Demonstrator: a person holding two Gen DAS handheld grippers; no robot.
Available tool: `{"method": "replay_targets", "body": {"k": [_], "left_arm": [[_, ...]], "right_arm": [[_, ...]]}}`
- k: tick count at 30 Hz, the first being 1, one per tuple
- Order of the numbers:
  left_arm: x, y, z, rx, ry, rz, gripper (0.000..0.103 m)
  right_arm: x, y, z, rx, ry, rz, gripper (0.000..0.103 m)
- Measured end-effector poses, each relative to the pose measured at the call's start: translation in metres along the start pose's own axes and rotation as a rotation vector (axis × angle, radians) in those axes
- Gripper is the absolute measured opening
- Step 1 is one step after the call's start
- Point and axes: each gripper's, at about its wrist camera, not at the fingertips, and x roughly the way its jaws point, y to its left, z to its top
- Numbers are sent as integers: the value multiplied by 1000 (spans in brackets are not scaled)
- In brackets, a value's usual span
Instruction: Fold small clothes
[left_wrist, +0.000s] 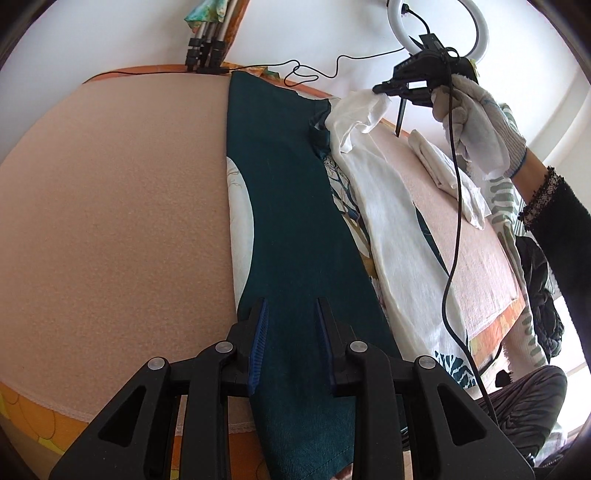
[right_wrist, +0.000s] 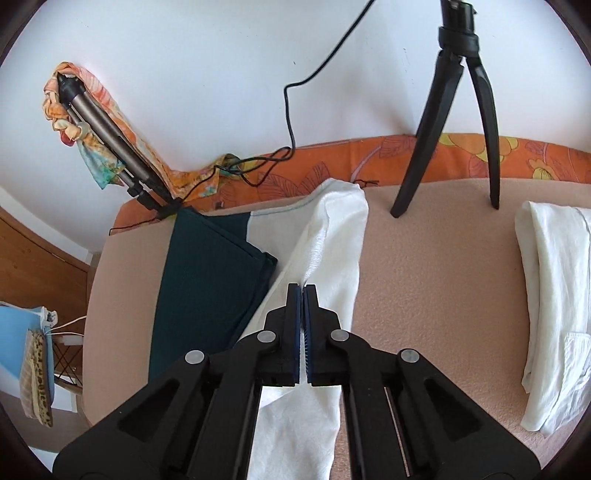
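A long dark teal cloth (left_wrist: 295, 221) lies across the peach blanket, and its near end hangs over the bed edge. My left gripper (left_wrist: 291, 325) hovers over that cloth. Its jaws stand a little apart and the pads are not pinching it. Alongside the teal cloth lies a white garment (left_wrist: 391, 236). My right gripper (right_wrist: 303, 291) is shut on the white garment (right_wrist: 332, 236), with a sliver of white cloth between the pads. In the left wrist view the right gripper (left_wrist: 378, 88) holds a bunched white corner lifted off the bed.
A folded white garment (right_wrist: 554, 295) lies to the right on the blanket (right_wrist: 424, 277). Black tripod legs (right_wrist: 443, 129) stand at the far edge under a ring light (left_wrist: 439, 26). A black cable (left_wrist: 454, 221) hangs across the white garment. A second tripod (right_wrist: 110, 129) leans at the far left corner.
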Motion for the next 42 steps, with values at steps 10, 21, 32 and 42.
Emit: {"method": "replay_targets", "body": {"k": [10, 21, 32, 42], "left_arm": [[-10, 0, 14, -1, -46, 2, 24], [-15, -6, 11, 11, -50, -18, 24], [-22, -4, 10, 21, -87, 22, 24], [-36, -2, 14, 23, -130, 25, 24]], "right_arm": [[74, 92, 28, -47, 102, 131, 7], [42, 66, -15, -68, 71, 120, 41], [62, 49, -89, 39, 231, 252, 41], [-2, 101, -96, -98, 166, 394, 41]]}}
